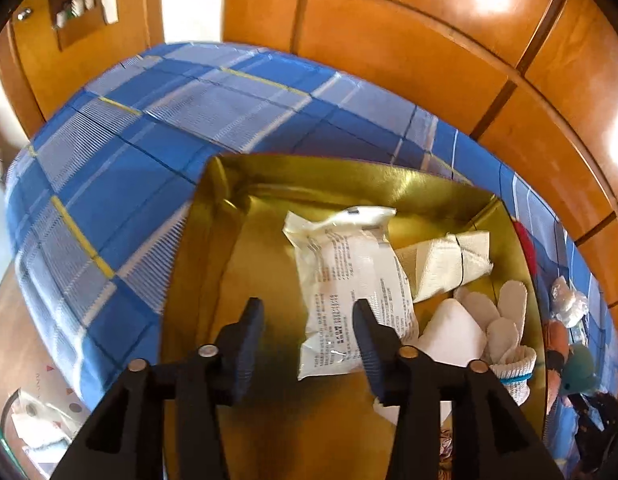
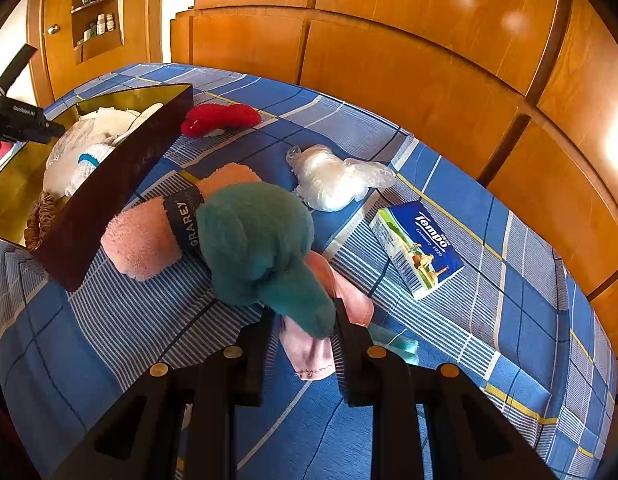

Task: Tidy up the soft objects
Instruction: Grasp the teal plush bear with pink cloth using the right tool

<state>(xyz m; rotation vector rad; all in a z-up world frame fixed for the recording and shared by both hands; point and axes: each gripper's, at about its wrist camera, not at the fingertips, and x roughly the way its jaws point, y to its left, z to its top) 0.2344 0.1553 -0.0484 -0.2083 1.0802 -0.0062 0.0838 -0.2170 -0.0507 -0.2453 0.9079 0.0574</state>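
Our left fingers (image 1: pixel 309 344) stand apart, empty, above the white packet (image 1: pixel 349 292) already in the gold box (image 1: pixel 205 280); our right fingers (image 2: pixel 305 344) pinch the teal plush toy (image 2: pixel 261 248). Beyond them on the bed, the tissue pack (image 2: pixel 417 252), plastic bag (image 2: pixel 337 180) and red toy (image 2: pixel 221 118) remain.

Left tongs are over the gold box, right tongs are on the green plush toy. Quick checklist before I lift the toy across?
1. Left tongs released: ok, open above the box, the white packet lying loose beneath.
2. Right tongs gripping green plush toy: ok, shut on its lower end.
3. Pink cloth caught too: cannot tell, it lies between the fingers.
4. Room in gold box: ok, bare floor on its left side.
5. Path to box: not ok, left tongs are over it.
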